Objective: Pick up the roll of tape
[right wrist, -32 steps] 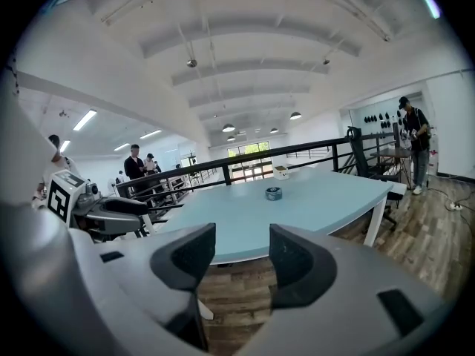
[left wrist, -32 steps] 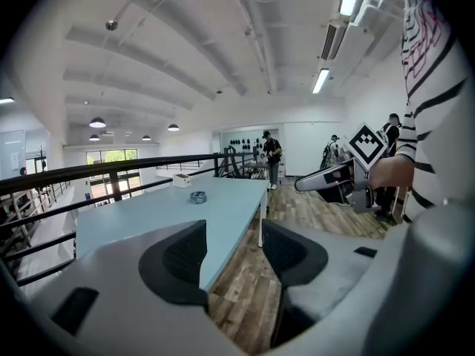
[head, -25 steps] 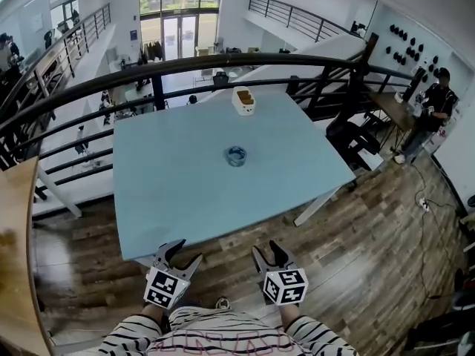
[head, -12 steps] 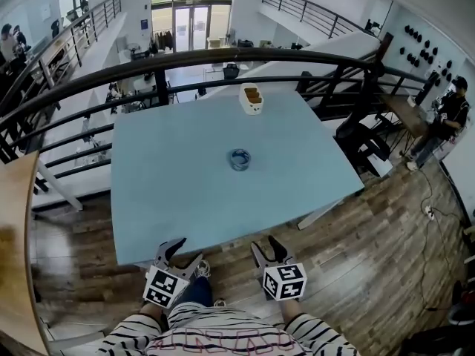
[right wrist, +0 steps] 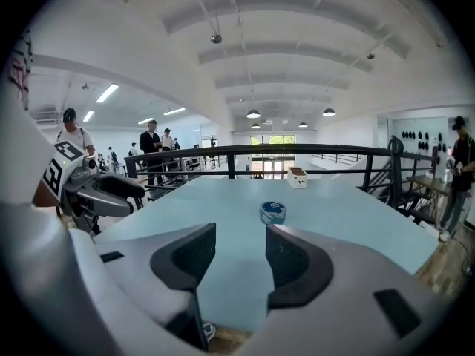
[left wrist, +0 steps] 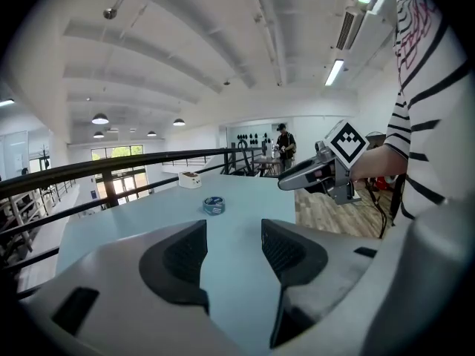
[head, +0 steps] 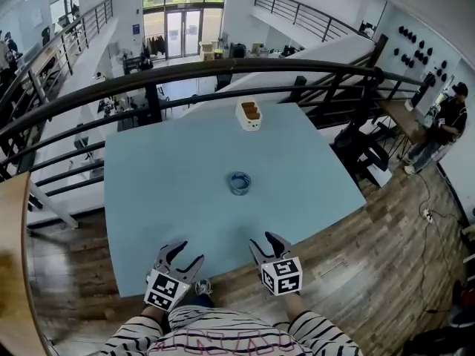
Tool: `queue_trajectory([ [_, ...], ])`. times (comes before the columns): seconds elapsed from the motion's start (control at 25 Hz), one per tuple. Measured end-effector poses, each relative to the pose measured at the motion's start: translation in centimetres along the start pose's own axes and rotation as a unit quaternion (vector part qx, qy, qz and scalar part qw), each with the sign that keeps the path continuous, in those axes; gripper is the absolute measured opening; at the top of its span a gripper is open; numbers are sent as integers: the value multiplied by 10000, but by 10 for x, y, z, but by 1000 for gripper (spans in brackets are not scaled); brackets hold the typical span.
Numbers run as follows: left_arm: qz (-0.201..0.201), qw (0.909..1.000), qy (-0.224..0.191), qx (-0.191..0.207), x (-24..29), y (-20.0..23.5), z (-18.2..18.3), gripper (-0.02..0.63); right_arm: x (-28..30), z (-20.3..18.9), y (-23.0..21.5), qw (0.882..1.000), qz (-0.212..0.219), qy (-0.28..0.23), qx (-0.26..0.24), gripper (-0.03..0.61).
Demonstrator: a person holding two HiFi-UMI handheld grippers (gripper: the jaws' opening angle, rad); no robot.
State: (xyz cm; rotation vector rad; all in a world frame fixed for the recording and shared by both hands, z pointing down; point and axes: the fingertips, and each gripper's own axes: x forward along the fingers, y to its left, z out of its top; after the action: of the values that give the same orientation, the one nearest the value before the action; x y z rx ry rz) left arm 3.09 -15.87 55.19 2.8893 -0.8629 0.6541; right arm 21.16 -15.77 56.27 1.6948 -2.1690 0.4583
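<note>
The person in the striped top (head: 223, 340) is standing at the near edge of the pale blue counter (head: 163, 191), holding one pair of tongs in each hand. The left tongs (head: 179, 253) are hanging just over the counter's near edge, with their two dark padded jaws standing apart and nothing between them; in the left gripper view only bare counter is showing through the gap (left wrist: 234, 236). The right tongs (head: 265, 242) are sitting beside them, a little further along the same edge, and they too are gaping, with nothing gripped (right wrist: 241, 243). Each pair is showing its marker cube toward the person.

The roll of tape (head: 239, 182) is lying flat near the middle of the counter, well apart from both pairs of tongs and untouched. It is blue, with its hole facing up, and it is showing ahead of the jaws in both the left gripper view (left wrist: 214, 205) and the right gripper view (right wrist: 272, 212).

Beyond it, near the far edge of the counter, a small white box (head: 250, 115) is standing with something brown in its open top. A dark metal railing (head: 185, 71) is curving behind the counter, above a lower floor. Off to the right, on the wooden floor (head: 371, 251), another person in dark clothes (head: 443, 121) is standing by a table.
</note>
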Motion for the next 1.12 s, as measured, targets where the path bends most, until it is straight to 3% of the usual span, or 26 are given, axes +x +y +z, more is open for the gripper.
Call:
queue_trajectory([
  [0.52,33,9999,-28,-134,36,85,6,213,136,38,-51,9906,-133,717,-1154,219],
  [0.84,176,9992,33,-359,34,119,-10,213,209,36,-55,9695,191,1344,-2039,219],
  [1.12,335,9982,49,-487,35,135,-15,213,250,29,-55,9524,551,1785,-2410,218],
])
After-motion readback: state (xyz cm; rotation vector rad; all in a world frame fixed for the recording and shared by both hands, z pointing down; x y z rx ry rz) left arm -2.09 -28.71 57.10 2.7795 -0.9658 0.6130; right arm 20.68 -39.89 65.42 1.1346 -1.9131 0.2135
